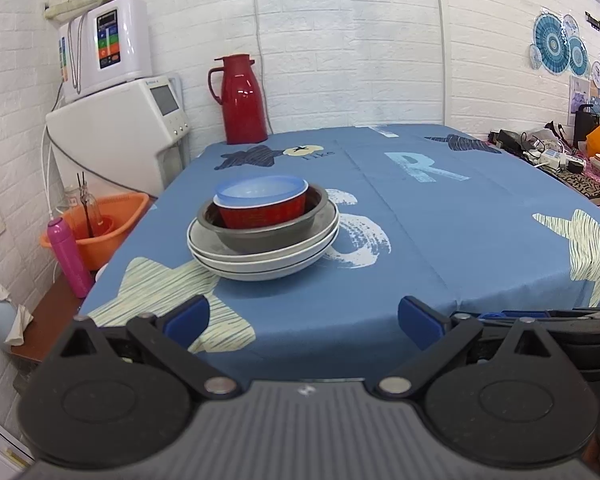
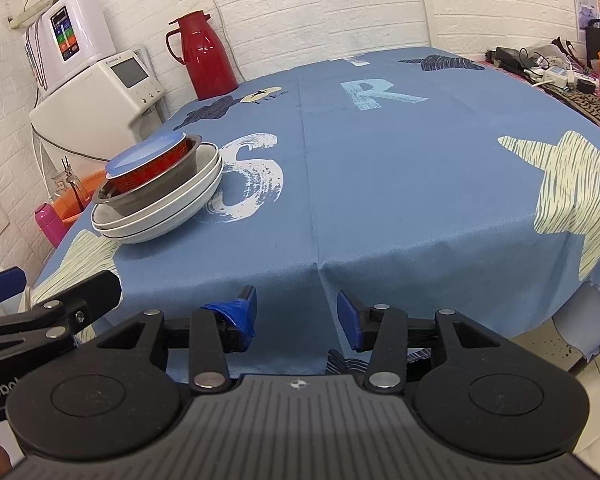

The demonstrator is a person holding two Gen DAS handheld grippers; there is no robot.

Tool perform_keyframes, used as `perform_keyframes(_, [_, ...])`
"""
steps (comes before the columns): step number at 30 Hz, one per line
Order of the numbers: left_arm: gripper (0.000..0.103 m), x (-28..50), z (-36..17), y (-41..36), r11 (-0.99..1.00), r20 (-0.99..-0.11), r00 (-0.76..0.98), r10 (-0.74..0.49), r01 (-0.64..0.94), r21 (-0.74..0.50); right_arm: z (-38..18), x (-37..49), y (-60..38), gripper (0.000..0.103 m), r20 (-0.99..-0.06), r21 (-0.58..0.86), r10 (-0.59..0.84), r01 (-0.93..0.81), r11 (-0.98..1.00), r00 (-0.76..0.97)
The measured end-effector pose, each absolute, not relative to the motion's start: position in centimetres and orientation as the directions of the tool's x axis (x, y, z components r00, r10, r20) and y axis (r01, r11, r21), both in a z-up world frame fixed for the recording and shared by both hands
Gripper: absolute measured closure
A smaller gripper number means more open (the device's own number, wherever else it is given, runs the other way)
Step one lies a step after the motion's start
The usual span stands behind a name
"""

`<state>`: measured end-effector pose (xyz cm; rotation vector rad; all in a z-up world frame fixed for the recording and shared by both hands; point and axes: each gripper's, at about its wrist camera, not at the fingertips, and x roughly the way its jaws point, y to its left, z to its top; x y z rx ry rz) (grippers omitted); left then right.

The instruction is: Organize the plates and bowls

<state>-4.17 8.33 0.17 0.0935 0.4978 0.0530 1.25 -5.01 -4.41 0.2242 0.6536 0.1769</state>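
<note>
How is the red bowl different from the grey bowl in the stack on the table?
The red bowl is narrower and sits inside the grey bowl, which is wider and rests in the white plates. The red bowl holds a pale blue bowl; the grey bowl holds the red one. The red bowl bears a pattern; the grey bowl looks plain. Both stand upright, nested in one stack.

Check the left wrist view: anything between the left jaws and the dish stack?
Nothing visible. Only bare blue tablecloth lies between the open left gripper and the dish stack. The red thermos stands far behind the stack.
</note>
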Motion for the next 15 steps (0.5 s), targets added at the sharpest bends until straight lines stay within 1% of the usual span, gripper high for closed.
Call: perform_keyframes(15, [0.004,-3.76,0.07,8.94,0.997,-0.503,0.861,0.067,-0.039,0.065,-4.2,0.85,-4.39,0.07,-0.569,0.231,0.211,-0.091,0.969,0.795])
